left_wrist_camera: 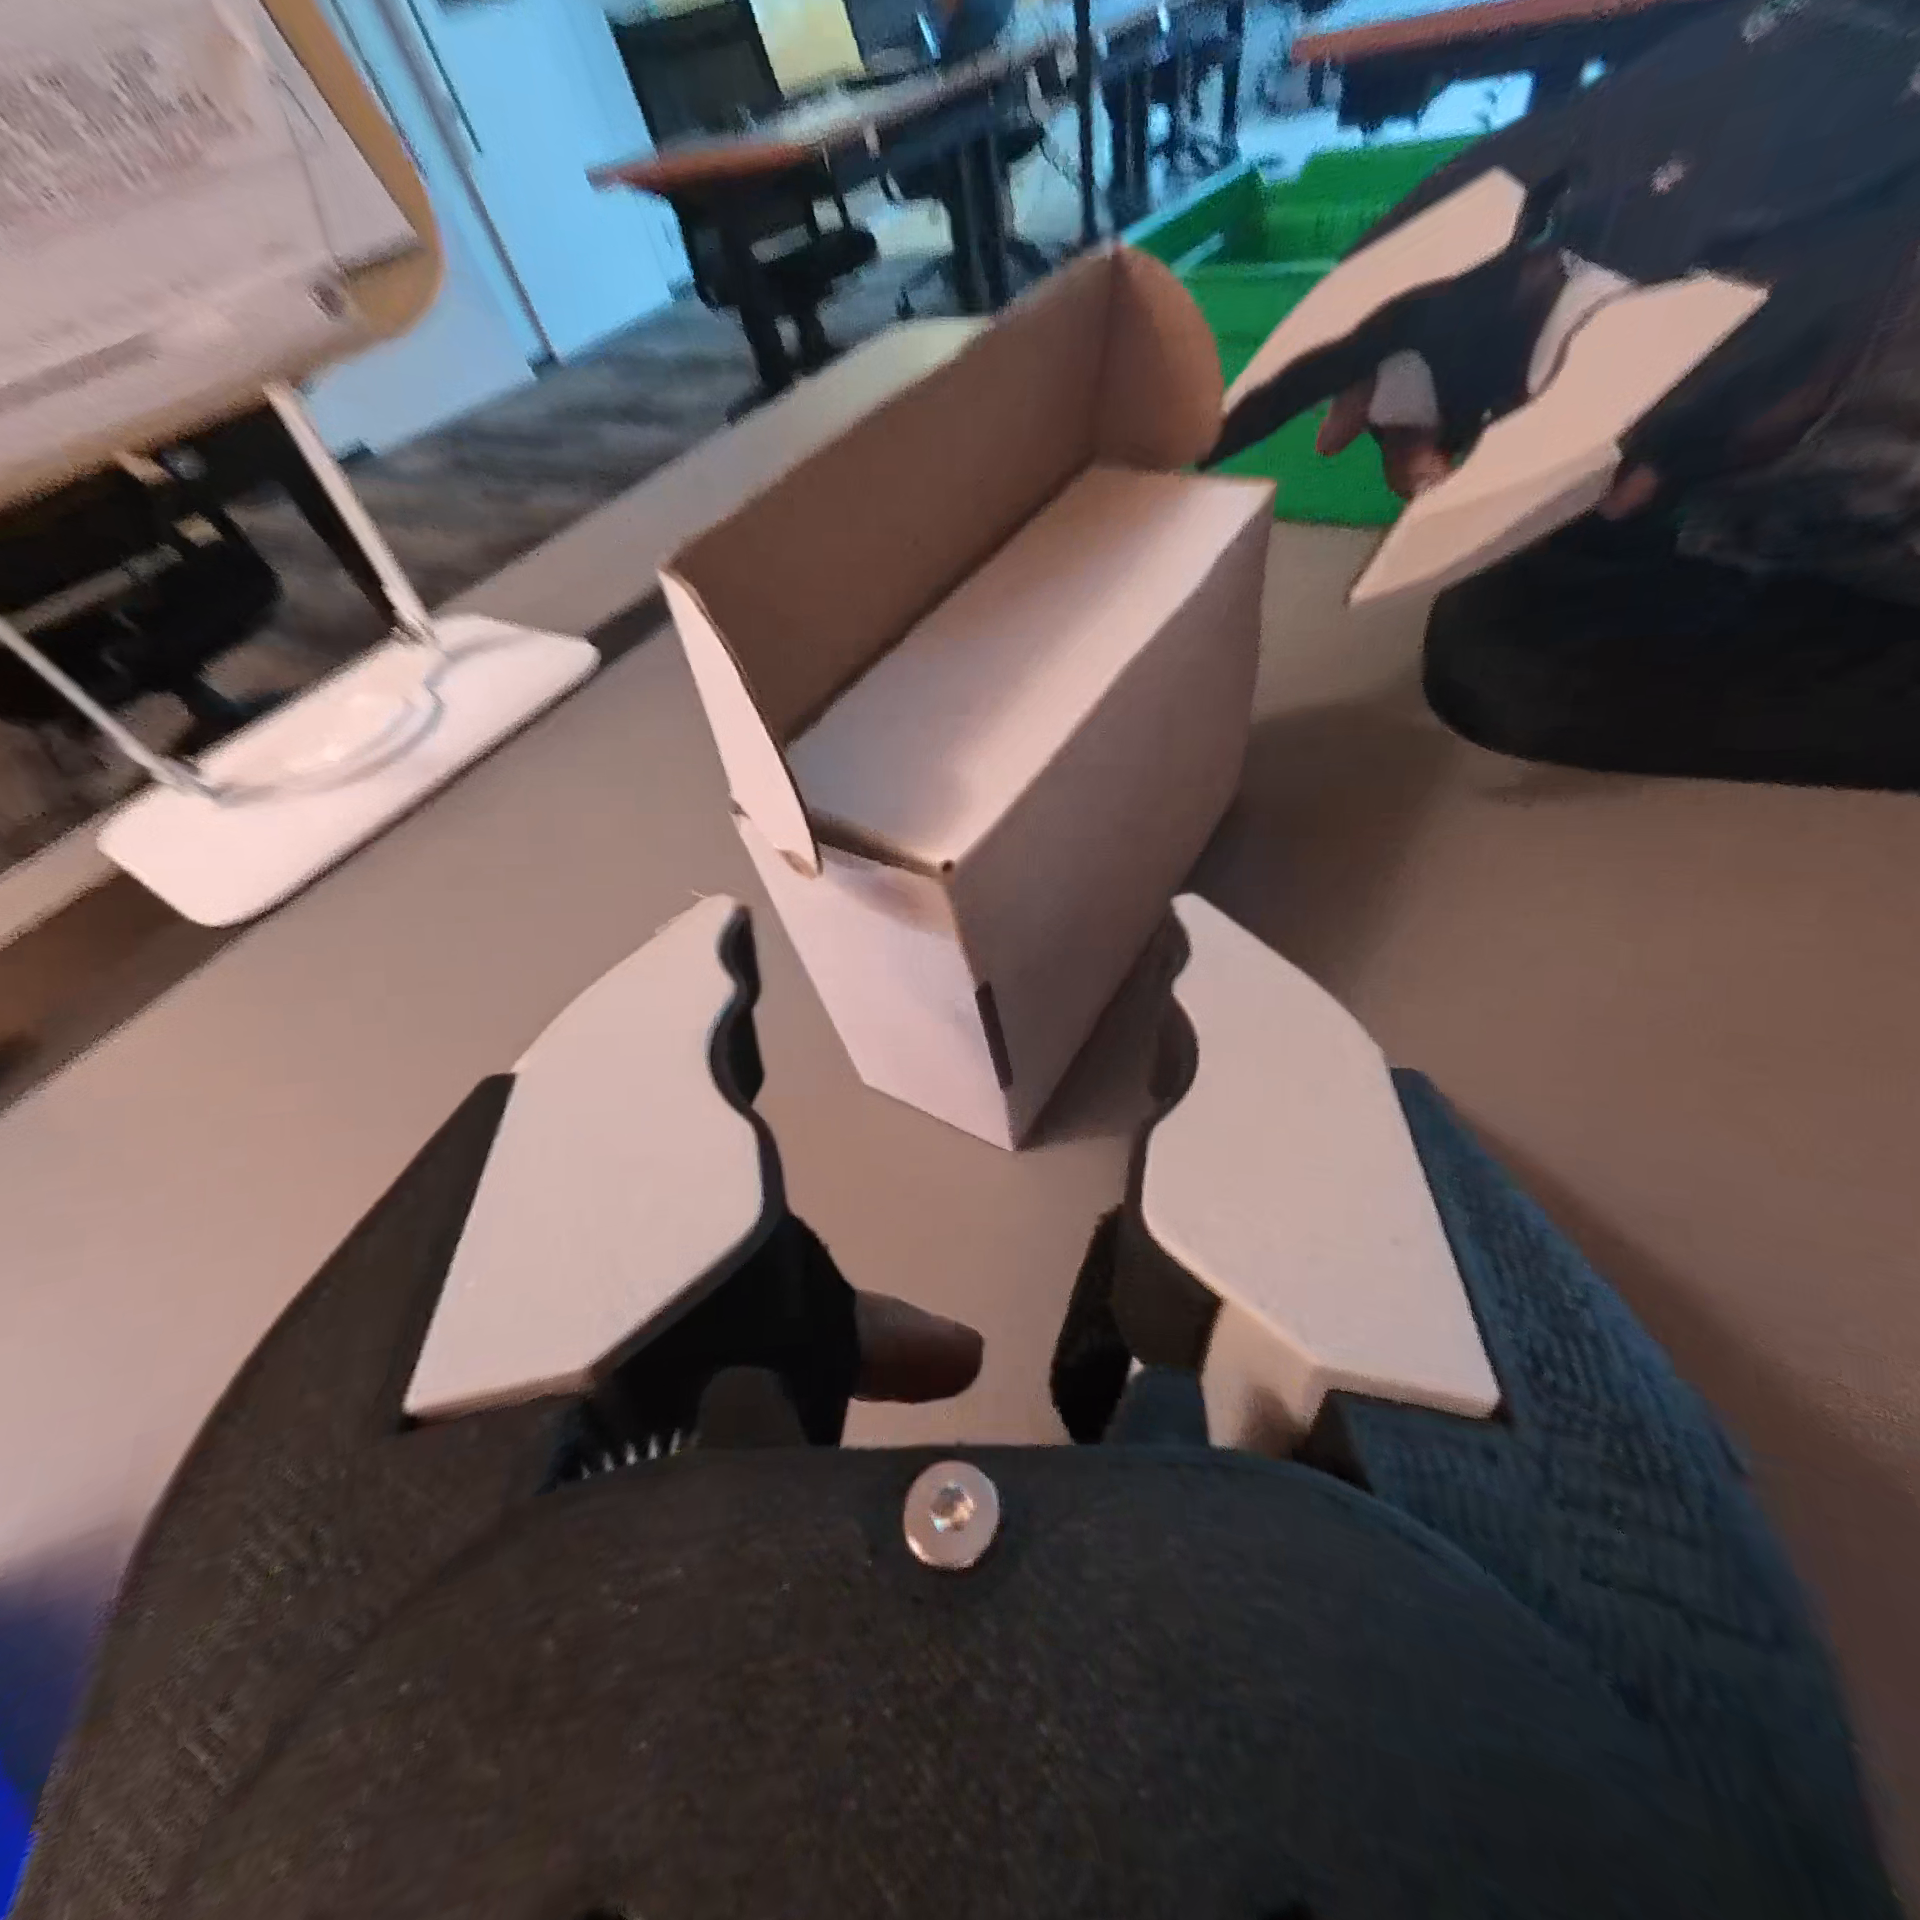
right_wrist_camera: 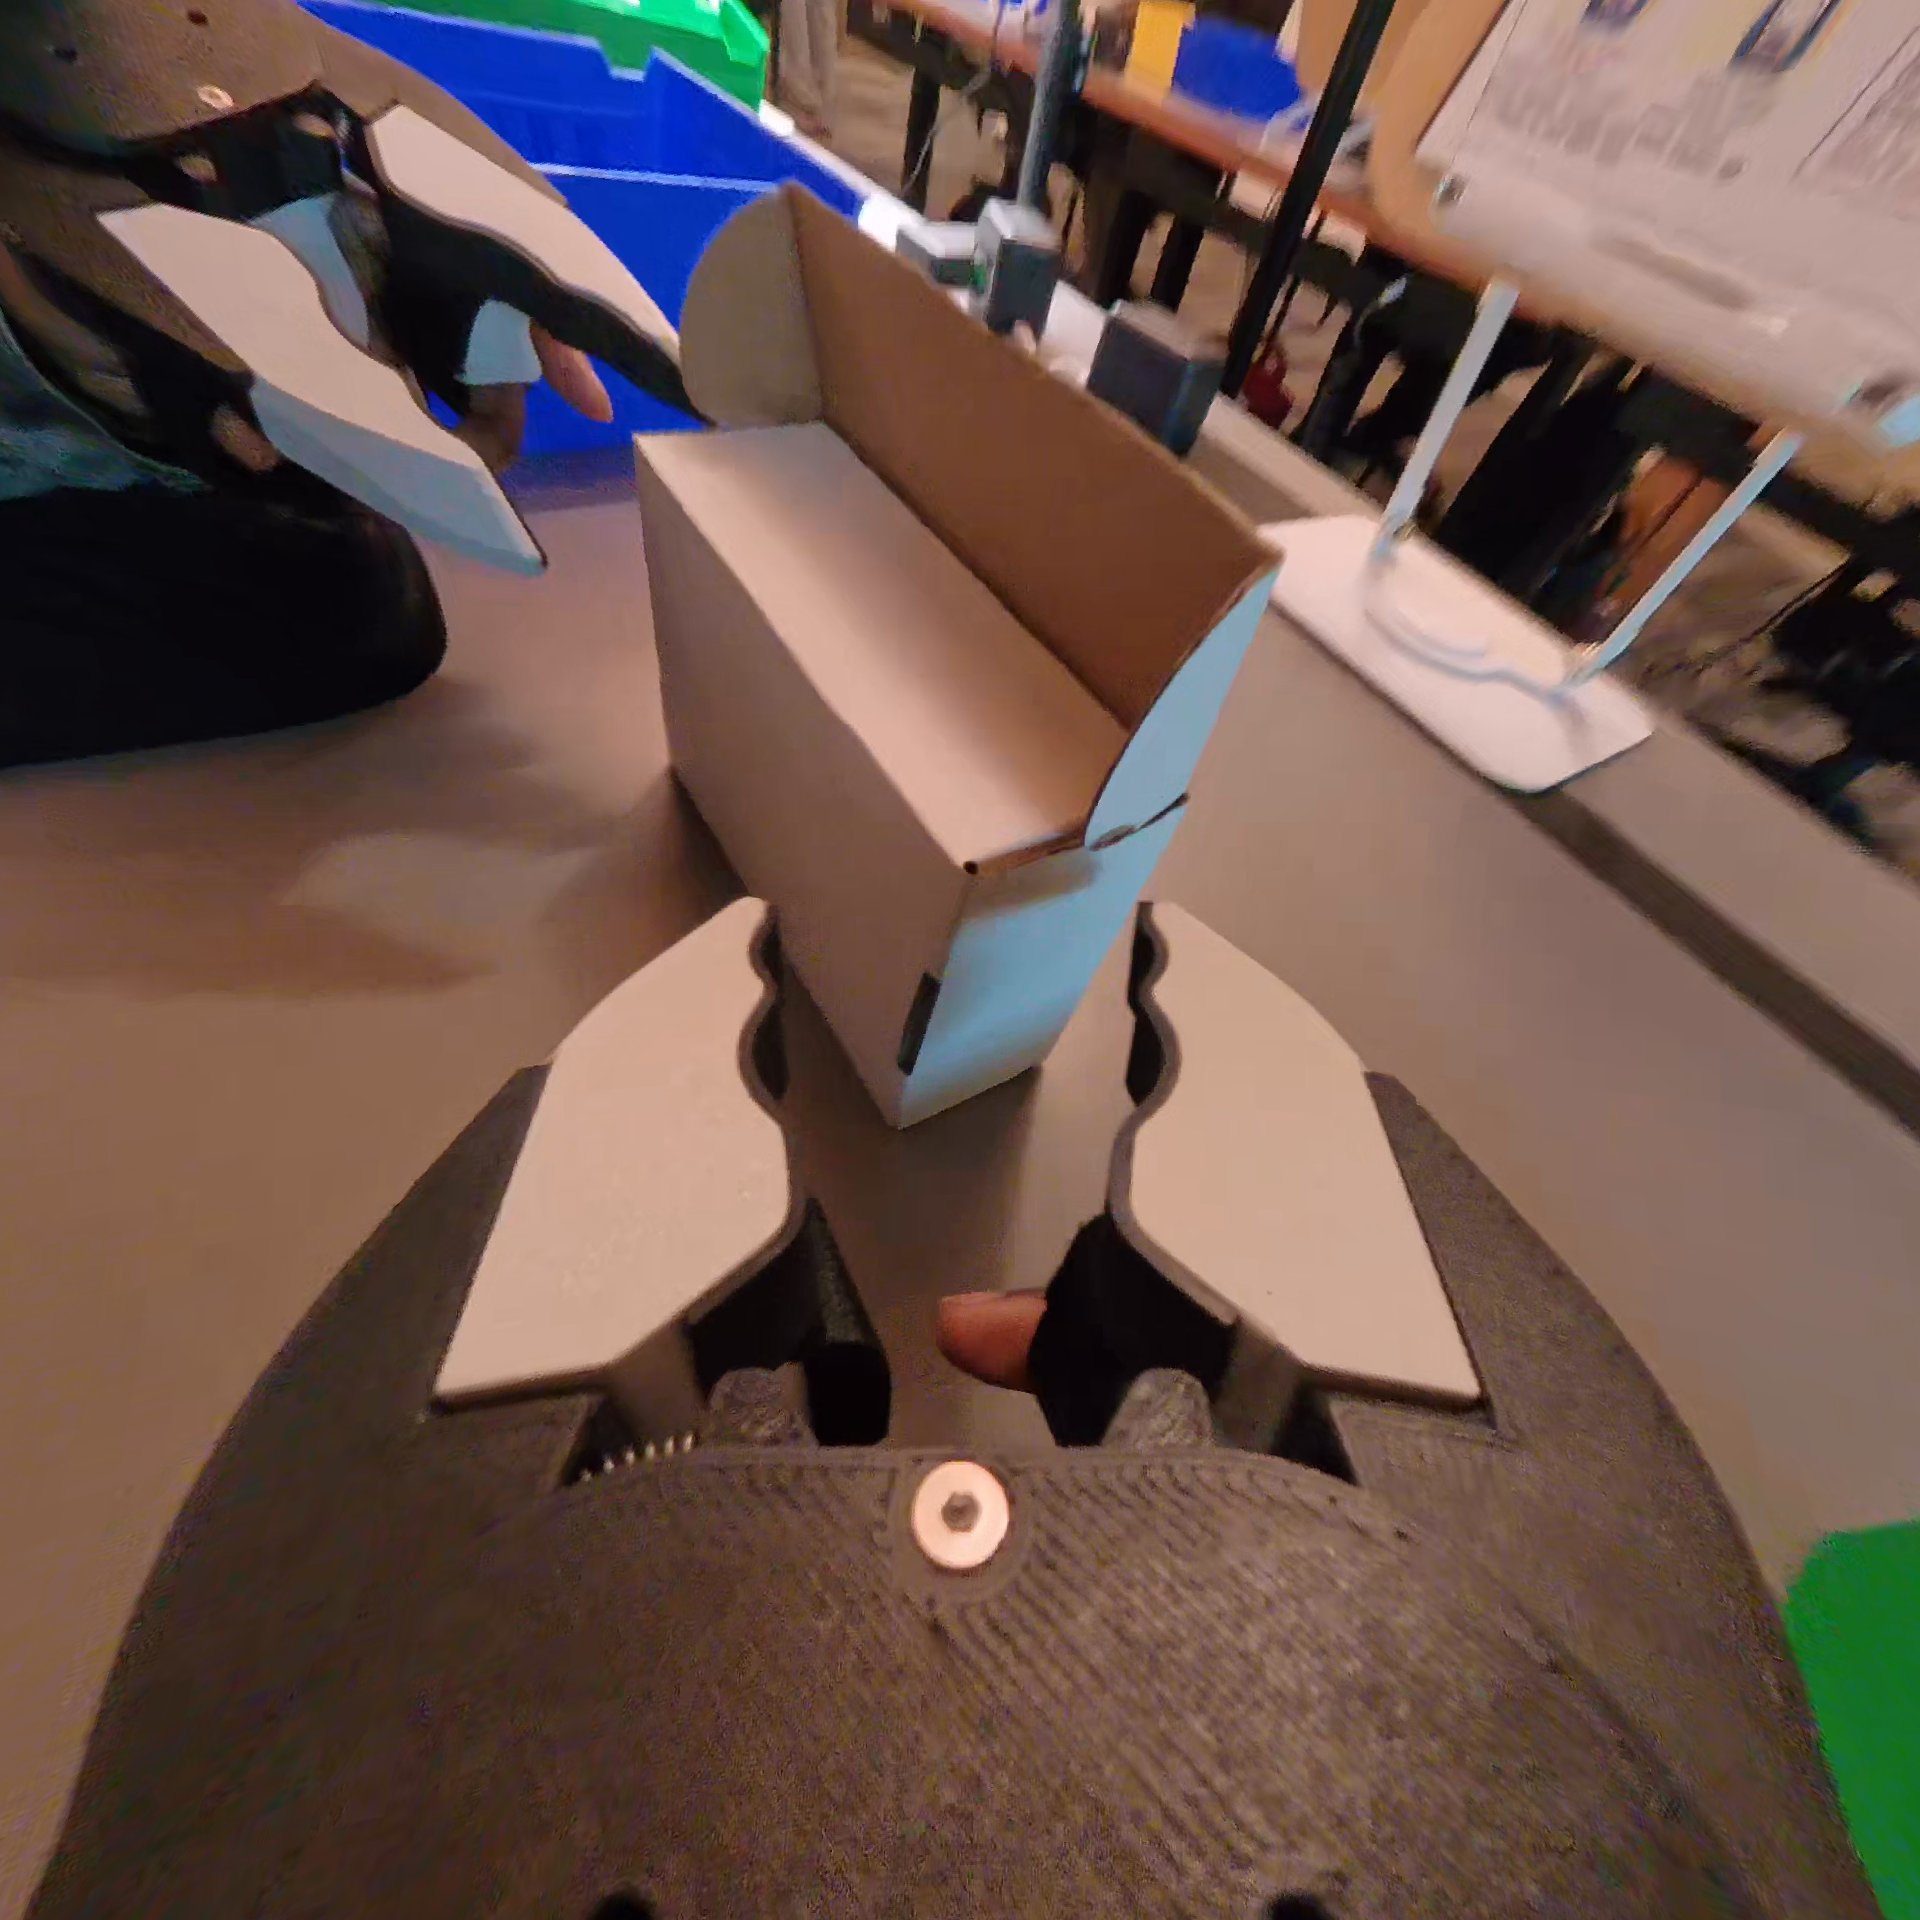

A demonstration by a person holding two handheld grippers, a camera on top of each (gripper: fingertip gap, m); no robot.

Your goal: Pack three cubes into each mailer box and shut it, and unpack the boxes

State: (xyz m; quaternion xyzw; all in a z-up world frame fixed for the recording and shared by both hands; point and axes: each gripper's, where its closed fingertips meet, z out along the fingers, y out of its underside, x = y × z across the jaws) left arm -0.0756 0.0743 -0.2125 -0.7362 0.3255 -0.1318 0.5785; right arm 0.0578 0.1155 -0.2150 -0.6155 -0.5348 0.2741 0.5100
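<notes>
A long brown cardboard mailer box (left_wrist_camera: 1039, 727) lies on the tan table (left_wrist_camera: 312, 1091). Its top panel lies flat, and a long flap with rounded ears stands up along one side. No cubes show. My left gripper (left_wrist_camera: 956, 935) is open, with its fingers on either side of the box's near end and not clamping it. My right gripper (right_wrist_camera: 951, 925) is open the same way around the other end of the box (right_wrist_camera: 894, 665). Each gripper also shows in the other's view, beyond the far end: the right gripper (left_wrist_camera: 1288, 509) and the left gripper (right_wrist_camera: 613, 488).
A white stand base with metal legs (left_wrist_camera: 343, 769) sits on the table beside the box and also shows in the right wrist view (right_wrist_camera: 1455, 665). A blue bin (right_wrist_camera: 644, 177) and a green bin (left_wrist_camera: 1299, 229) stand beyond the table. The person's dark-clothed body (left_wrist_camera: 1662, 675) is close by.
</notes>
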